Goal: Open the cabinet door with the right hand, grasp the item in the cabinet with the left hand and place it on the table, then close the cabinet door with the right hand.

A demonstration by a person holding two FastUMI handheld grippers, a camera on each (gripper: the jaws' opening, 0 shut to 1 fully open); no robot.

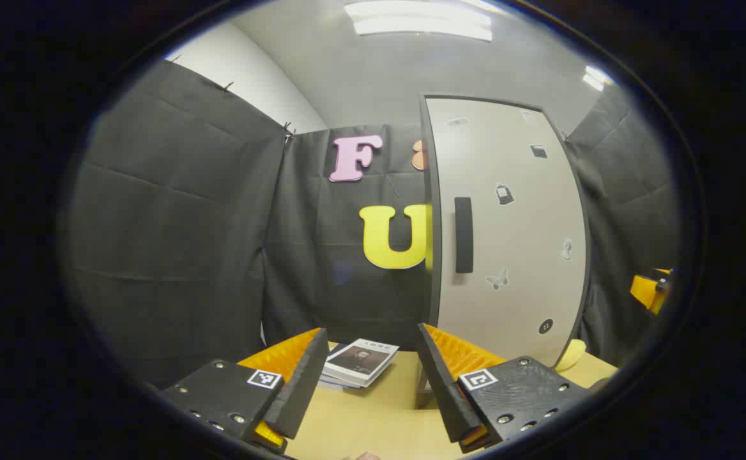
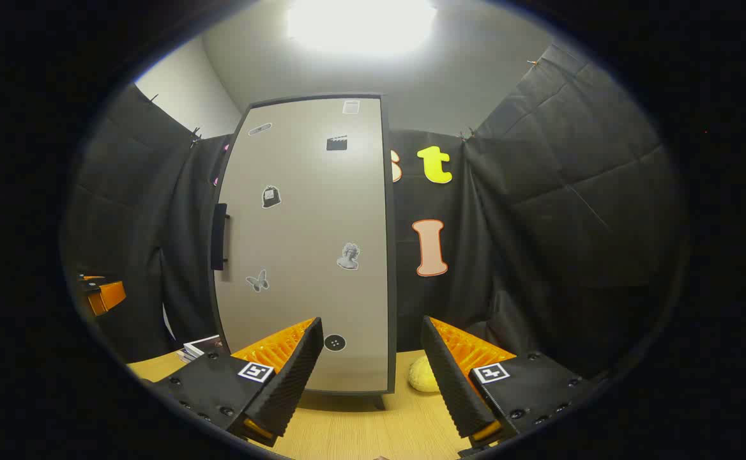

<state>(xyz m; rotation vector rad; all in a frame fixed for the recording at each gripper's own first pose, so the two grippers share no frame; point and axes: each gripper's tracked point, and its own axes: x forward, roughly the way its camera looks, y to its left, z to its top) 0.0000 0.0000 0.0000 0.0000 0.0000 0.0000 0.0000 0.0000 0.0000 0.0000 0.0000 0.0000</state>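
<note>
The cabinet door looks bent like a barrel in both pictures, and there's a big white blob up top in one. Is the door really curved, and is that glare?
In the left gripper view the cabinet door bows outward near the rim: likely fisheye distortion. In the right gripper view its edges bow too, and the ceiling light is blown out to plain white glare, though the stickers stay sharp.

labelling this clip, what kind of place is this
Likely a staged recording booth, not a real home: black cloth walls, a lone cabinet with its door closed on a wooden table, books beside it.
</note>
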